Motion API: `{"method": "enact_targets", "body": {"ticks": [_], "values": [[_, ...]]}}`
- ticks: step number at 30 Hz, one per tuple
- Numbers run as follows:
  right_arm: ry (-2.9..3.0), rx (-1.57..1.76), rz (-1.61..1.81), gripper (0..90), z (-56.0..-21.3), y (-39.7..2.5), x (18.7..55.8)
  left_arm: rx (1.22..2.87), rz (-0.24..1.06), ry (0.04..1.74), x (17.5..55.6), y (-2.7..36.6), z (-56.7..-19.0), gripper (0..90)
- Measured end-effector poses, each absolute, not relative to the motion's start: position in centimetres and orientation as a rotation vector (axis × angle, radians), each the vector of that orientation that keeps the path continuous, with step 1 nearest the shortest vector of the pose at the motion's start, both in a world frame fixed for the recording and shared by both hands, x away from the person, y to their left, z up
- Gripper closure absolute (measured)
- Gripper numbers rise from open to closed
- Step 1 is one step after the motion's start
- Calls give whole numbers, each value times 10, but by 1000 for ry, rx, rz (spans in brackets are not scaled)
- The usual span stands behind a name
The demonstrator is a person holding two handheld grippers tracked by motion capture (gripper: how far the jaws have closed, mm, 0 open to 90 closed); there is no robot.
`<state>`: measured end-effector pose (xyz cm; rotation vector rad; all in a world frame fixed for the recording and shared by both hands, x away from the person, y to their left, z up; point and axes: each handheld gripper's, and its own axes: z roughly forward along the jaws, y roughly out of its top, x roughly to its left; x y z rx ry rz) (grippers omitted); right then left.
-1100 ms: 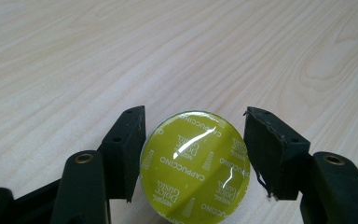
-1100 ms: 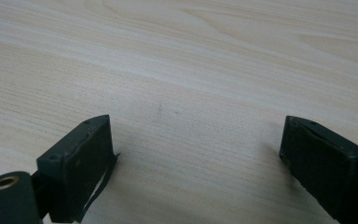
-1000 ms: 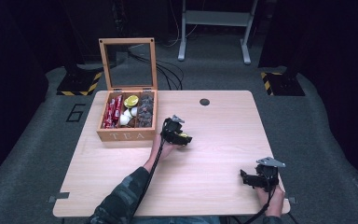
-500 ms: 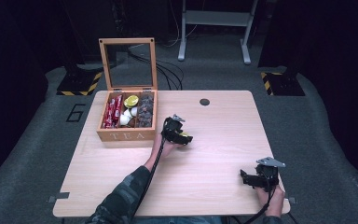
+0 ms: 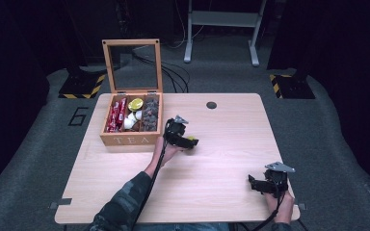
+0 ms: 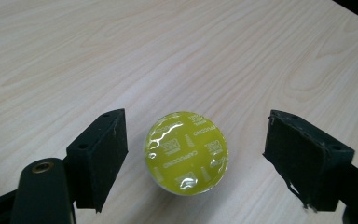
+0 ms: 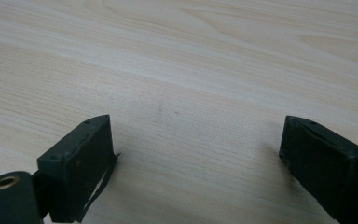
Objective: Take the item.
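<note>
A yellow-green foil capsule (image 6: 185, 152) with pale lettering lies on the pale wood-grain tabletop (image 5: 221, 192). At ten o'clock, the tan wooden tea box (image 5: 131, 138) holds red sticks, white pods and a yellow lid. Both grippers are black. The sleeve (image 5: 120, 207) is camouflage green.

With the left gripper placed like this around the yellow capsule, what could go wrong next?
1. The left gripper is open, with gaps on both sides of the yellow capsule. If one jaw touches first, the capsule may slide on the table.
2. The capsule's foil lid faces up; a hard squeeze might dent it.
3. The open tea box is close, so a wide swing could bump it.
</note>
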<state>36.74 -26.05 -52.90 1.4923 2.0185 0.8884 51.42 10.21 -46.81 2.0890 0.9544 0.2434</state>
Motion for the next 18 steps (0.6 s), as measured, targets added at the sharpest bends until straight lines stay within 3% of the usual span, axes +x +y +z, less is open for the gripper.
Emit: {"method": "enact_targets", "body": {"ticks": [18], "values": [[2014, 1495, 888, 94, -529, -260, 367, 2049, 336, 870, 461, 144, -432, 155]]}}
